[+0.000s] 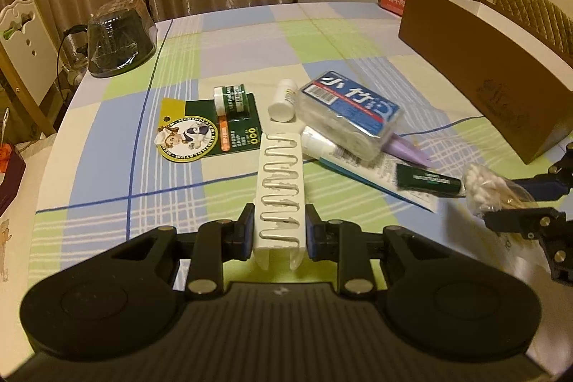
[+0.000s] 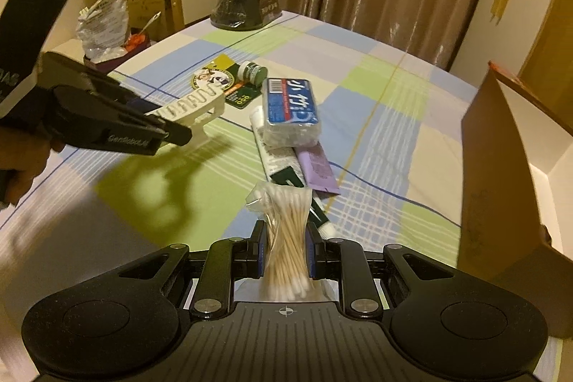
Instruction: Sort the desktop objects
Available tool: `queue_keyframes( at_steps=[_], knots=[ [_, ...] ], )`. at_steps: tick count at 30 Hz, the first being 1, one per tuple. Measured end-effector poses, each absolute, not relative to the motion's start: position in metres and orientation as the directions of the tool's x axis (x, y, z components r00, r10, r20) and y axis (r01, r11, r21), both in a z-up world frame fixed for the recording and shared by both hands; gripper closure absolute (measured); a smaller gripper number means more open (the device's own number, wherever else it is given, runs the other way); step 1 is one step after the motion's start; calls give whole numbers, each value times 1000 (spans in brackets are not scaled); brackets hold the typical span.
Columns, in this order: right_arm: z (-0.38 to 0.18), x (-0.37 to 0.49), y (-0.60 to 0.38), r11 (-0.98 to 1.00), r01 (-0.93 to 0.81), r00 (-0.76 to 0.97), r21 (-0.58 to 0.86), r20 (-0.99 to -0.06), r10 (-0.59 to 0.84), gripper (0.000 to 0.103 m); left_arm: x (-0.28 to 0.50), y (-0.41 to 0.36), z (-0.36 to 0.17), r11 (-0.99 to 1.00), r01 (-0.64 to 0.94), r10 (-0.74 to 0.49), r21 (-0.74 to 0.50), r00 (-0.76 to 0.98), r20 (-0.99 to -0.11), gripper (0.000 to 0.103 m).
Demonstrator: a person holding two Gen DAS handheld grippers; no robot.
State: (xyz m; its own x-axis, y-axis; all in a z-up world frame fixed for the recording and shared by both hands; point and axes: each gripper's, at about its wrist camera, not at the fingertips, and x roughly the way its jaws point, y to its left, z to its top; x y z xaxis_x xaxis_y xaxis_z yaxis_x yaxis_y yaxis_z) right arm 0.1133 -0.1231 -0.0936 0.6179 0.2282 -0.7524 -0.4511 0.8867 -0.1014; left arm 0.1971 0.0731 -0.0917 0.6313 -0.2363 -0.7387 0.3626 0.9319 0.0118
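Two grippers are seen above a checked tablecloth [image 1: 107, 167], each clenched on something. At the left, a white plastic holder with a wire zigzag [image 1: 281, 192] is clamped between the pads of the left gripper [image 1: 279, 231], lifted off the cloth. In the middle lie a green blister card [image 1: 211, 131], a small white bottle [image 1: 283, 101], a blue-labelled pack [image 1: 349, 113] and tubes. At the right, a clear bag of cotton swabs [image 2: 286, 238] is pinched by the right gripper [image 2: 285, 253], near a brown cardboard box [image 2: 501, 185]
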Motion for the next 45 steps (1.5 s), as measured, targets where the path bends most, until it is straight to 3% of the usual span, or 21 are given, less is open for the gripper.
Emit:
queue_keyframes(
  at_steps=[16,29,45],
  knots=[
    [-79,44,-285,897,-437,584,-70,-780,224,83,88,-52,-67,973,230,-159,-1,667,-728,80],
    [-59,14,-352,958,-280,619,-64,-774,129,83,49,-140,-45,930,368,-265,-18,635,-726,80],
    [-47,9,-359,975,-213,646,-67,-758,89,83,53,-157,-31,898,439,-321,-22,623,-713,80]
  ],
)
